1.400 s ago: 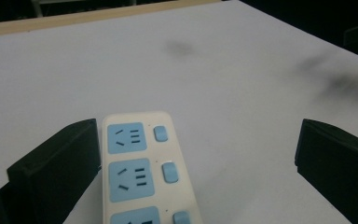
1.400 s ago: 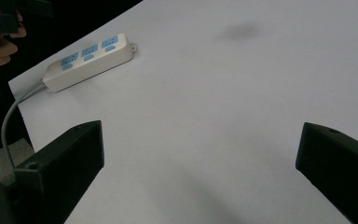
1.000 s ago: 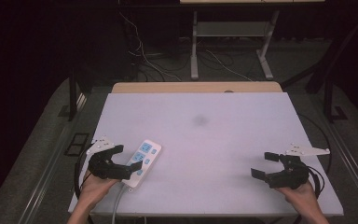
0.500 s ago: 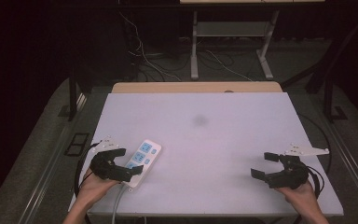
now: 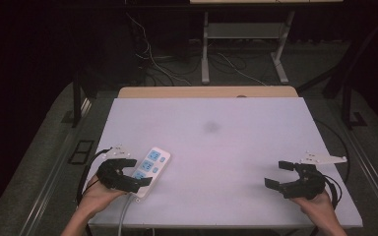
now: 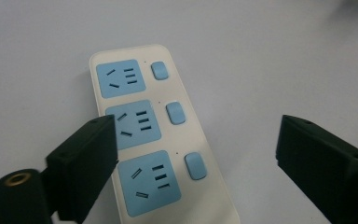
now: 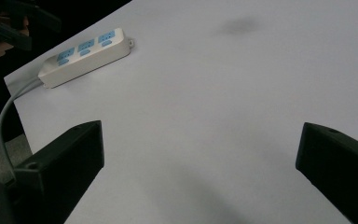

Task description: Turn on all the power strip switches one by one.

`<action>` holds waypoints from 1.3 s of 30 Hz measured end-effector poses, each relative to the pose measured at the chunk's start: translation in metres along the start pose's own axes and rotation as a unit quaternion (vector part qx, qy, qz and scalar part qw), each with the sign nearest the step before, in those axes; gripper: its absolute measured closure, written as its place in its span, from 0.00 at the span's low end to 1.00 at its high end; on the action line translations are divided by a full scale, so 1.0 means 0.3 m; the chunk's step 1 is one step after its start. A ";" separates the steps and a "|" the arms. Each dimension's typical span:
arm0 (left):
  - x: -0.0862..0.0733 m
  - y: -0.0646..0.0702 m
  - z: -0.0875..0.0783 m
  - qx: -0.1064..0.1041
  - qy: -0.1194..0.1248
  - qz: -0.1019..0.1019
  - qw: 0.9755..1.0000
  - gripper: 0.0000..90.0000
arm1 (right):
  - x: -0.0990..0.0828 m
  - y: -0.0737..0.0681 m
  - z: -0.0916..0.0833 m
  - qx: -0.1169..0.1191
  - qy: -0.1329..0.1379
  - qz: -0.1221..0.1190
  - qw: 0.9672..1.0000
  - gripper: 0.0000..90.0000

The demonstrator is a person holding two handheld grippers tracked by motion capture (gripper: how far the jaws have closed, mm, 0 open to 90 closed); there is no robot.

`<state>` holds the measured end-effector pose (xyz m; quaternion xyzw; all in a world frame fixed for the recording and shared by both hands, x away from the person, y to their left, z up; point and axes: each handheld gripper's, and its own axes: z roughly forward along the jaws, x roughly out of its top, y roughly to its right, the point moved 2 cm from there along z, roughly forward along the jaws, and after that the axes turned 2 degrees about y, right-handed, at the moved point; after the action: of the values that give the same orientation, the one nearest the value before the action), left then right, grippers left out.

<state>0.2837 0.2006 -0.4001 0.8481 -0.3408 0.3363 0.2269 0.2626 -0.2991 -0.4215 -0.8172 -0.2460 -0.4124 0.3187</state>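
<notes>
A white power strip [image 5: 150,167] with three blue sockets and blue switches lies near the table's front left corner. Its grey cable [image 5: 123,216] drops over the front edge. My left gripper [image 5: 137,173] is open and hovers over the strip's near end. In the left gripper view the strip [image 6: 154,135] lies between and below the wide-apart jaws of that gripper [image 6: 198,140], and they do not touch it. My right gripper [image 5: 278,174] is open at the front right over bare table. In its own view the right gripper [image 7: 200,144] holds nothing, and the strip [image 7: 86,53] lies far off.
The white table top [image 5: 226,147] carries a faint dark smudge [image 5: 210,127] near its middle. A wooden edge [image 5: 206,92] runs along its far side. Beyond that stand a metal frame [image 5: 241,34] and loose cables on the floor [image 5: 177,64].
My left gripper has edged slightly right, farther over the strip's near end. The strip and my right gripper have stayed where they were.
</notes>
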 end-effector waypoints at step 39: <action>0.001 0.010 0.028 -0.019 -0.064 0.044 0.997 0.99 | -0.003 0.000 0.005 0.002 -0.007 -0.001 1.000 0.01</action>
<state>0.2852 0.1932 -0.4050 0.8478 -0.3978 0.2843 0.2054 0.2628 -0.2980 -0.4230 -0.8191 -0.2497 -0.4070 0.3179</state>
